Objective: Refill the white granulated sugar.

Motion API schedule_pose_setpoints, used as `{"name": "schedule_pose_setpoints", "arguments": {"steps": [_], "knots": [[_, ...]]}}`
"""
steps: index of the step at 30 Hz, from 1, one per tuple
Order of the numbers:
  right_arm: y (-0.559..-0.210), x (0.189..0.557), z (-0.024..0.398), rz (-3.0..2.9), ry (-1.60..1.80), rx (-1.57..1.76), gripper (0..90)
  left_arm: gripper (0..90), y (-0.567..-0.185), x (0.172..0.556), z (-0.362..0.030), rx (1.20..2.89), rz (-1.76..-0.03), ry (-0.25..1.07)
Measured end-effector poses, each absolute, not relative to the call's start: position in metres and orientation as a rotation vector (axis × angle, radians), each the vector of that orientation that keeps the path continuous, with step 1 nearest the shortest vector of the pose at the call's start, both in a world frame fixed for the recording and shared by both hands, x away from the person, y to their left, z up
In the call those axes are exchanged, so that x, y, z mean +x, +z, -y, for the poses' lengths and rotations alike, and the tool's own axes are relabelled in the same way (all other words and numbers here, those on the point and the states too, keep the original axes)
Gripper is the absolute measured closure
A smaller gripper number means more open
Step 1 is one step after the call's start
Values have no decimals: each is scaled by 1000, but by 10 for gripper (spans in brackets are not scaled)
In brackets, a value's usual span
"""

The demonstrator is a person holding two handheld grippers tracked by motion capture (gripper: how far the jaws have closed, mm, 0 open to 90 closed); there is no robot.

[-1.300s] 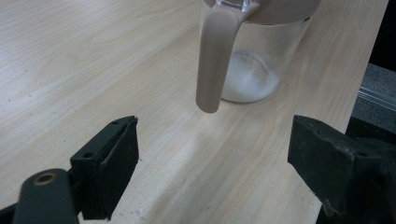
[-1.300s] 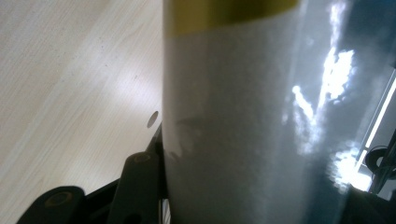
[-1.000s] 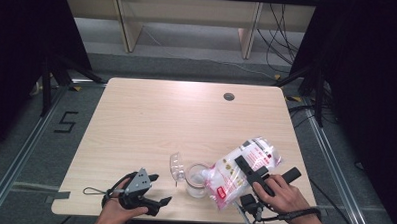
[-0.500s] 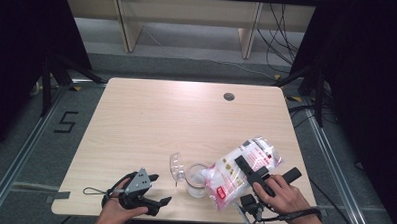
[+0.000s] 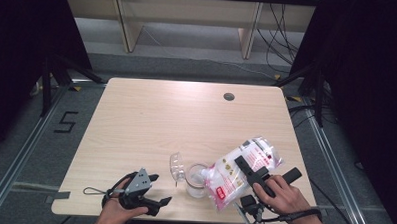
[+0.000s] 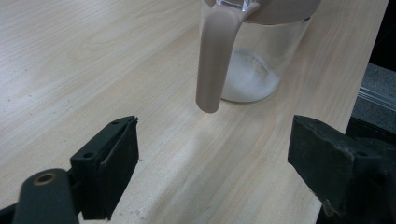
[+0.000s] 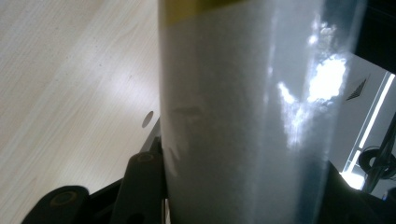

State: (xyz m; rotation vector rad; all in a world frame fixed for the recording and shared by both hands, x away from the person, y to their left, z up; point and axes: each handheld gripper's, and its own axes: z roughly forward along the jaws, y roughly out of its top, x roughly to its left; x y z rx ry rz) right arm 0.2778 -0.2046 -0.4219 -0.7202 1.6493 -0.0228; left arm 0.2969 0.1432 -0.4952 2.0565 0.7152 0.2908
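The step in hand looks like pouring: the right gripper (image 5: 252,170) clamps a bag (image 5: 239,171) of white grains and holds it tilted, its low end right at the mouth of the jar (image 5: 196,180). In the right gripper view the bag (image 7: 243,116) sits squeezed between the jaws. The jar is clear, with a little white powder on its bottom (image 6: 247,81) and a beige handle (image 6: 215,56). Its lid (image 5: 176,166) hangs open on the side away from the bag. The left gripper (image 5: 158,190) rests on the table (image 5: 186,121) near the jar, on the lid's side, jaws wide apart and holding nothing.

Next, I judge, the bag must tip further over the jar, while the free gripper could steady the jar by its handle.

The jar stands close to the table's near edge, so a nudge toward the person is risky. Beyond the jar the table offers wide room.
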Motion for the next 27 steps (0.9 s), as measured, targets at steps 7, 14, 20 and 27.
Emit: {"name": "schedule_pose_setpoints", "arguments": {"steps": [7,14,20,27], "knots": [[-421,277,203,-1638,-27,-744,613,160,-495,297,-143,2055,-716,292],[-421,277,202,-1637,-27,-752,614,161,-496,297,-142,2035,-722,285],[-421,277,202,-1639,-25,-744,615,161,-496,297,-142,2033,-722,285],[-421,277,203,-1642,-21,-734,616,161,-497,298,-142,2030,-724,284]]}}
